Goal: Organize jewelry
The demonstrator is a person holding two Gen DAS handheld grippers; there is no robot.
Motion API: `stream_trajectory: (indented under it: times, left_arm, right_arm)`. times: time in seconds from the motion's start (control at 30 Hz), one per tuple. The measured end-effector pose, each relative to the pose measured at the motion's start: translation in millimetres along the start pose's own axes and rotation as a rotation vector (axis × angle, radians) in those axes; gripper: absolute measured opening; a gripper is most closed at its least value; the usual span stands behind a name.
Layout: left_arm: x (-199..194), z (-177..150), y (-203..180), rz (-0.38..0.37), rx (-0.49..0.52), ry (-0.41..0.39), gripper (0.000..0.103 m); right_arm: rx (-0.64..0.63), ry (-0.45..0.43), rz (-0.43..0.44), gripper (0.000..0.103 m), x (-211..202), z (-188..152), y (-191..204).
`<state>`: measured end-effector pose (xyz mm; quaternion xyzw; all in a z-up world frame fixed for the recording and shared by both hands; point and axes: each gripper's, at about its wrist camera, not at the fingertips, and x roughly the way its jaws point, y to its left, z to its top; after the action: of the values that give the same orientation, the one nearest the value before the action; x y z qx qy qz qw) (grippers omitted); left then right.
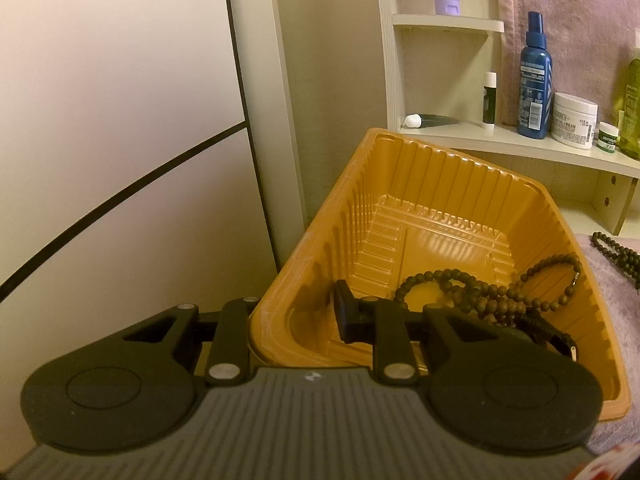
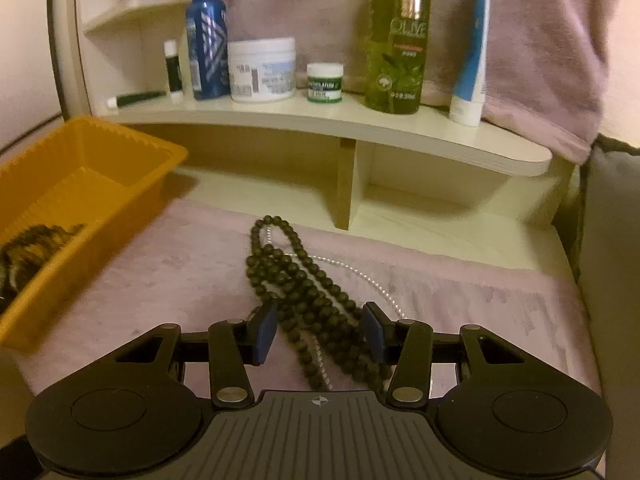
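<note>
An orange plastic tray (image 1: 420, 184) stands tilted, its near wall between my left gripper's fingers; the right finger (image 1: 345, 316) is inside the tray, the left one hidden outside the wall. Dark bead bracelets (image 1: 492, 292) lie in the tray. My left gripper (image 1: 296, 320) looks shut on the tray's wall. In the right wrist view the tray (image 2: 132, 184) sits at the left. My right gripper (image 2: 318, 334) is open, its blue pads either side of a dark bead necklace (image 2: 304, 280) on the pink cloth. A thin silver bead chain (image 2: 360, 276) lies under the necklace.
A cream shelf (image 2: 320, 120) behind holds a blue spray bottle (image 2: 206, 36), a white jar (image 2: 262, 70), a small green jar (image 2: 325, 82), a green olive bottle (image 2: 398, 40) and tubes. A pink towel (image 2: 540, 40) hangs at the back. A wall panel (image 1: 120, 120) is left.
</note>
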<state>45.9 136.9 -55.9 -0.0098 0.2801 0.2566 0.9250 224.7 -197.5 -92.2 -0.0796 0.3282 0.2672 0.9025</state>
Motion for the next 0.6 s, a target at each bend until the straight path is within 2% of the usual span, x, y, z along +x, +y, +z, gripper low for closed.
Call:
stream_trajectory:
  times: [0.17,0.23,0.27,0.3,0.43,0.6]
  left_arm:
    - [0,0,0,0.001,0.001,0.001,0.022]
    - [1,0,0,0.000,-0.002,0.003,0.022]
    - [1,0,0,0.000,-0.002,0.004,0.022]
    - [1,0,0,0.000,-0.001,0.004,0.022]
    - [1,0,0,-0.001,-0.003,0.004,0.022]
    - [2,0,-1,0.001,-0.002,0.003,0.022]
  right_arm:
    - [-0.033,-0.001,0.010,0.047,14,3,0]
    - [-0.041,-0.007,0.023,0.026,16,4,-1]
    - [-0.051,-0.005,0.026,0.012,16,5,0]
    - [-0.057,-0.004,0.029,0.007,16,6,0]
    - [-0.039,-0.056,0.029,0.007,0,11,-2]
    - [0.043,-0.186,0.057,0.007,-42,28,-8]
